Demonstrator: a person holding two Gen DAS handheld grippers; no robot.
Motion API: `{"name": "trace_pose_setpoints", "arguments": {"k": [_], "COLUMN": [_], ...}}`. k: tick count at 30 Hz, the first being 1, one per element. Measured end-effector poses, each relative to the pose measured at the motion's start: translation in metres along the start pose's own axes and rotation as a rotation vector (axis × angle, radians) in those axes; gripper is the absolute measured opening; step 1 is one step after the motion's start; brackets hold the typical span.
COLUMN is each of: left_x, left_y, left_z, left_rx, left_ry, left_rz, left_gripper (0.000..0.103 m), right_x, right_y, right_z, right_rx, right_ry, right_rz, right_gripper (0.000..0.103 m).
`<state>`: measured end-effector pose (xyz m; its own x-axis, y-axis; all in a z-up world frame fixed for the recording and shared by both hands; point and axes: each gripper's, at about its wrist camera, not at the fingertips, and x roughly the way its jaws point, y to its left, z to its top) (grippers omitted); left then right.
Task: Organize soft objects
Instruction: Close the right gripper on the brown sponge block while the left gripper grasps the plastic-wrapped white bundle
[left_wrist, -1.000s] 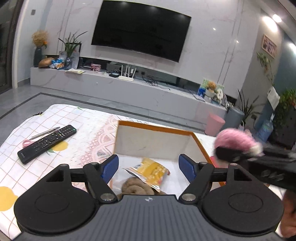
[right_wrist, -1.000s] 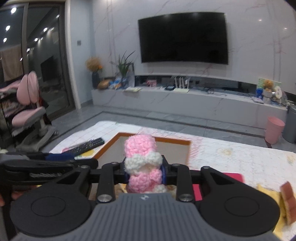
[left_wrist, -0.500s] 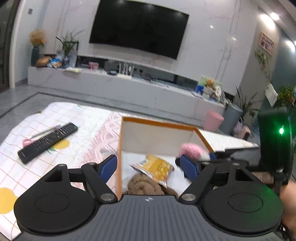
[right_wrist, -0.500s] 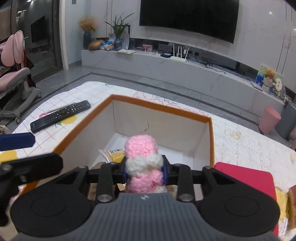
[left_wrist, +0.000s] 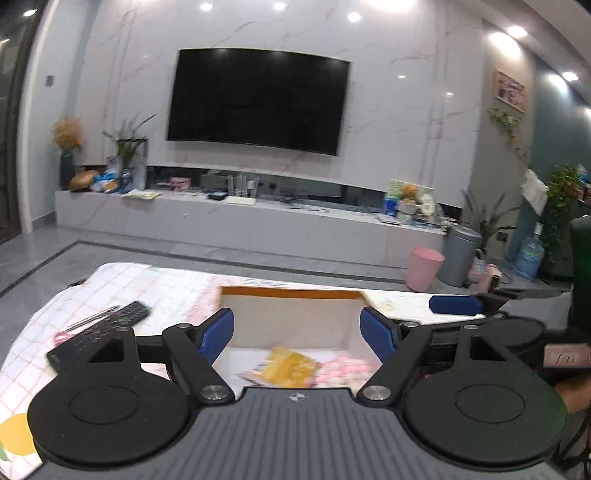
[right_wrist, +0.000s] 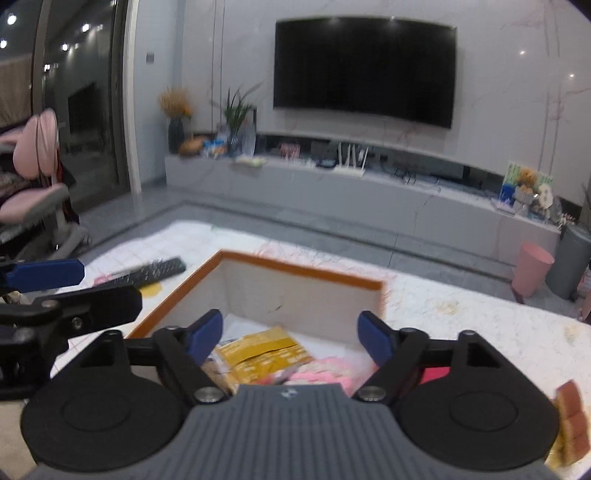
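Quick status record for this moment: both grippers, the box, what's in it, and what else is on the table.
left gripper: open, nothing between its fingers
right gripper: jaws opening, nothing gripped
box: white walls, orange rim, open top
box contents: pink-and-white crocheted toy, yellow snack packet
pink toy: lying in the box, free of the fingers
table: patterned cloth
outside box: TV remote beside it; red item partly hidden
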<state>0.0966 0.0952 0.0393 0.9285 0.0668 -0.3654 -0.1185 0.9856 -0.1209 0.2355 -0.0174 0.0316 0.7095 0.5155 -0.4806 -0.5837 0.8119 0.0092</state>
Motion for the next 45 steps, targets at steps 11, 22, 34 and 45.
{"name": "trace_pose_setpoints", "arguments": {"k": [11, 22, 34, 45], "left_x": [0.009, 0.079, 0.139, 0.163], "left_y": [-0.113, -0.202, -0.26, -0.268], "left_z": [-0.024, -0.102, -0.142, -0.139], "left_rx": [0.011, -0.059, -0.037, -0.119], "left_ry": [0.053, 0.258, 0.222, 0.21], "left_rz": [-0.172, -0.218, -0.018, 0.139], "left_gripper": [0.091, 0.091, 0.09, 0.066], "right_x": [-0.084, -0.044, -0.005, -0.005], "right_y": [-0.18, -0.27, -0.338, -0.358], "right_z": [-0.042, -0.114, -0.16, -0.157], "right_rx": [0.129, 0.199, 0.303, 0.348], "right_ry": [0.012, 0.157, 0.176, 0.154], "right_rz": [-0.291, -0.435, -0.352, -0.284], "right_gripper": [0.083, 0.083, 0.035, 0.033]}}
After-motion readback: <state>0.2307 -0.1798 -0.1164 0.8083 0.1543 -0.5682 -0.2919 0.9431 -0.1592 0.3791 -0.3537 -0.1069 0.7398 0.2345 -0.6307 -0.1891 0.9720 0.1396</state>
